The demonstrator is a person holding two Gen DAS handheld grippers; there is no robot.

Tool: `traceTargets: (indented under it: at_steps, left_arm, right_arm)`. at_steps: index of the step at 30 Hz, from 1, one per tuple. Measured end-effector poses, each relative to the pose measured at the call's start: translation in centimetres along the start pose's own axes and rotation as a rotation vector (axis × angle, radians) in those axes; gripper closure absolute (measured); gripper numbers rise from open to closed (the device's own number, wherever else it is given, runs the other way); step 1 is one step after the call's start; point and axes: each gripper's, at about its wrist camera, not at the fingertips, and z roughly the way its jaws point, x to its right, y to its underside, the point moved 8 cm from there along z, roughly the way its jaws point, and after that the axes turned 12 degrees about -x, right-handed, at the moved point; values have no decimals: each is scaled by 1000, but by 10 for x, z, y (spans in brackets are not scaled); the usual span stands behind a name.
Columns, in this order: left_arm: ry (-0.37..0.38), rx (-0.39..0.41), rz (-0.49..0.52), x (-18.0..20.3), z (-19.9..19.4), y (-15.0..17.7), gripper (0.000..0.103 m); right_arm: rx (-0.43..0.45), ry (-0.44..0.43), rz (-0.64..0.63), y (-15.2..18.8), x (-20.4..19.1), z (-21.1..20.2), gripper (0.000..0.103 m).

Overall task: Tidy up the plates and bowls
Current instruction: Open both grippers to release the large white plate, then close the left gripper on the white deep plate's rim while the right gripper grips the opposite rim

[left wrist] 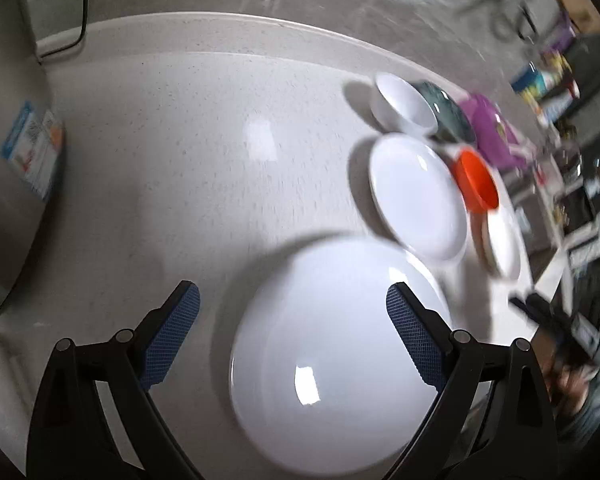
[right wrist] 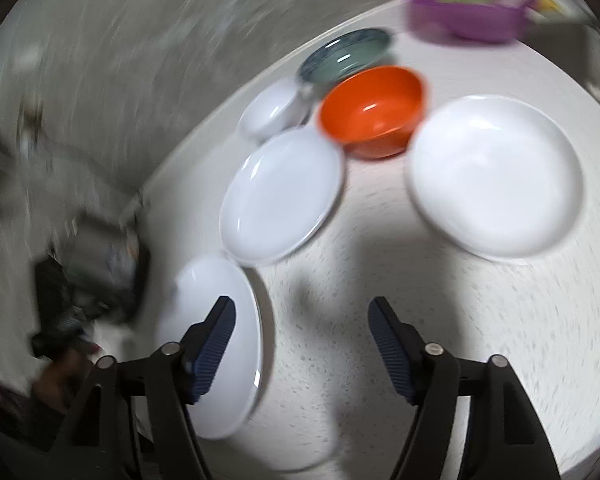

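Both views are blurred. The left gripper [left wrist: 292, 336] stands with its jaws spread wide and nothing held; a large white plate [left wrist: 332, 360] lies flat on the pale speckled worktop [left wrist: 180, 140] below, under the right-hand finger, with no pad pressing on it. Farther off to the right lies a second white plate [left wrist: 418, 196], and beyond it a small white bowl [left wrist: 404, 104] beside a dark green patterned bowl [left wrist: 448, 114]. An orange bowl [left wrist: 478, 184] sits to the right of the second plate, next to a further white plate [left wrist: 502, 244] at the worktop's right edge. A purple container [left wrist: 492, 132] stands beyond the orange bowl. The right gripper [right wrist: 302, 346] is likewise open and empty, bare worktop showing between its fingers; its left finger overlaps a white plate [right wrist: 236, 280] lying near the worktop's left edge. No earlier pictures were supplied. A blue and white box [left wrist: 32, 148] lies at the far left.
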Motion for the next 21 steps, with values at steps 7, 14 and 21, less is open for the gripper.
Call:
traceTargets:
  at_steps: [7,14,21]
  left_arm:
    - [106,-35,145,31,24,-87,8]
    - [158,-172,326,68,73,-138,8]
    - [184,-279,337,74,106,-152,10]
  right_arm:
    - [130,-254,230,-15,10,-18,14]
    - [65,-241,216,-59,-5,32,13]
    - [-3,-142,229,-78,7,69,31]
